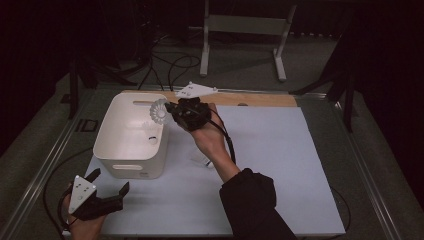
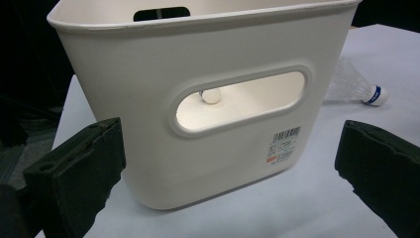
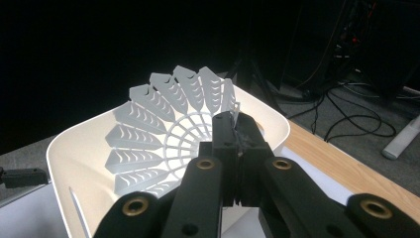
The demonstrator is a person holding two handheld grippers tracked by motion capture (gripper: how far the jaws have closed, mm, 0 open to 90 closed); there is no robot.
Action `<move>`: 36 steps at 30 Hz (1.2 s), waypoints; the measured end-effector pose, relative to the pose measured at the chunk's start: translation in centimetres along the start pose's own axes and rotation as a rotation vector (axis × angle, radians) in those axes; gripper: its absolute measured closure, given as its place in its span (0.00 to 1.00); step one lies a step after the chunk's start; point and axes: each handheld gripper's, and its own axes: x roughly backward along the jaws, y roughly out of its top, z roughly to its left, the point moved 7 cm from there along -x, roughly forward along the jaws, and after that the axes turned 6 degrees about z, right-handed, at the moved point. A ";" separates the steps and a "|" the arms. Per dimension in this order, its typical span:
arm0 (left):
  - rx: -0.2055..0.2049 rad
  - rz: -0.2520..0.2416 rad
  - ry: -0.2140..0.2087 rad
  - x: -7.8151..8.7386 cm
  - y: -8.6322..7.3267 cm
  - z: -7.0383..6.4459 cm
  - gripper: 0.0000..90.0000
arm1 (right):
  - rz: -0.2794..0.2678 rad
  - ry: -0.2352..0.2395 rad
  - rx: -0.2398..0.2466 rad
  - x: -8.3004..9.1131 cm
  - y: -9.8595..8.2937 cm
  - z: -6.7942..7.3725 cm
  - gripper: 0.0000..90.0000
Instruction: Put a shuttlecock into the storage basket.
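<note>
My right gripper hangs over the right rim of a white plastic bin, shut on the edge of a white plastic shuttlecock. In the right gripper view the jaws pinch the skirt's rim, and the open skirt faces the camera above the bin. At least one shuttlecock lies inside the bin; its cork shows through the handle slot. Another shuttlecock lies on the table right of the bin. My left gripper stands open near the table's front left, facing the bin's front wall.
A pale sheet covers the table, with a wooden strip along its far edge. A metal rail frames the left side. Beyond the table are cables and a white stand on the floor.
</note>
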 end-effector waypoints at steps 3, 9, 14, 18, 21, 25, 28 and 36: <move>-0.002 0.001 0.000 0.0 0.0 0.0 0.00 | 0.001 0.003 -0.005 -0.2 0.0 0.2 0.99; 0.000 0.000 0.000 0.0 0.0 0.0 0.00 | 0.003 0.007 0.003 -0.6 0.0 0.5 0.99; 0.001 -0.002 0.000 0.0 0.0 0.0 0.00 | 0.009 0.014 0.001 -1.0 0.0 0.9 0.99; -0.001 0.000 0.000 0.0 0.0 0.0 0.00 | 0.015 0.020 0.006 -1.3 0.0 1.1 0.99; -0.001 0.000 0.000 0.0 0.0 0.0 0.00 | 0.015 0.024 0.008 -1.5 0.1 1.4 0.99; -0.001 0.000 0.000 0.0 0.0 0.0 0.00 | 0.018 0.031 0.010 -1.8 0.1 1.7 0.99; -0.001 0.000 -0.001 0.0 0.0 0.0 0.00 | 0.020 0.040 0.014 -2.0 0.1 2.0 0.99; -0.003 -0.001 0.000 0.0 0.0 0.0 0.00 | 0.022 0.052 0.018 -2.6 0.2 2.8 0.99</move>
